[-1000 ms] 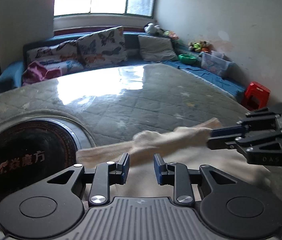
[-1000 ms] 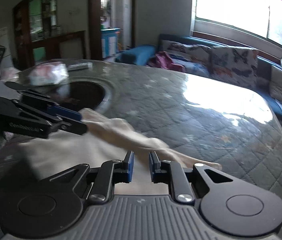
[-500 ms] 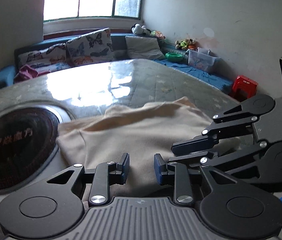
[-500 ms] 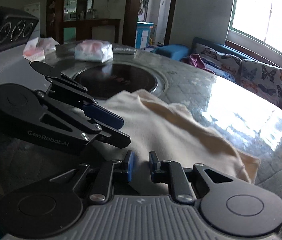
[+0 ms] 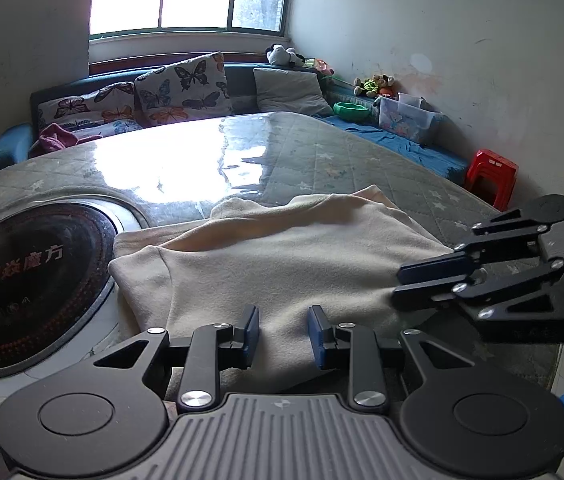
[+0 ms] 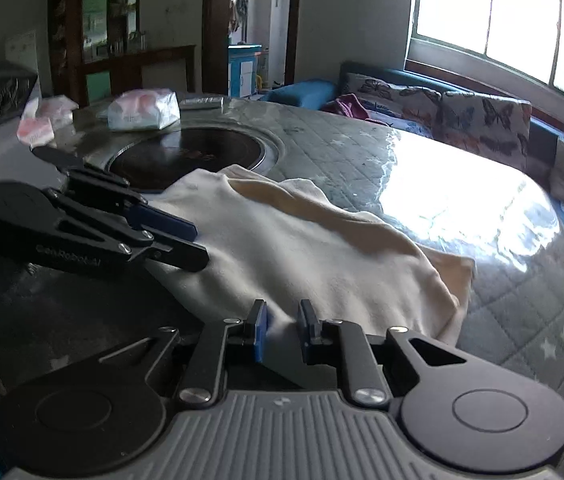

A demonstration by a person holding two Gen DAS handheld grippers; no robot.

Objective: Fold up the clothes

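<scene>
1. The cream garment lies on the quilted table at its near edge, just beside the dark round hob set into the tabletop at my 9 o'clock in the left wrist view.
2. It is already doubled: a upper layer sits over a lower one, whose edge shows along the left side and at the far corner toward 12 o'clock. The far edge is rumpled and one lighter flap peeks out at about 1 o'clock.
3. My left gripper is at the near hem. Its jaws stand apart with cloth lying between and under them; I judge it parted, not pinching.
4. My right gripper is also at the near hem, toward 3 o'clock from the left one. There is a gap between its fingers, and a small peak of cloth rises into it. Whether the pads are really nipping that cloth, I cannot tell.
5. My judgement: at least one fold is in, and the bundle is still broad and loose. This fits either a fold just laid down and being let go, or the hem about to be taken up for another fold.
6. What seems left: squaring the edges, flattening the rumple at the far side, and perhaps a further fold to make it compact.
</scene>
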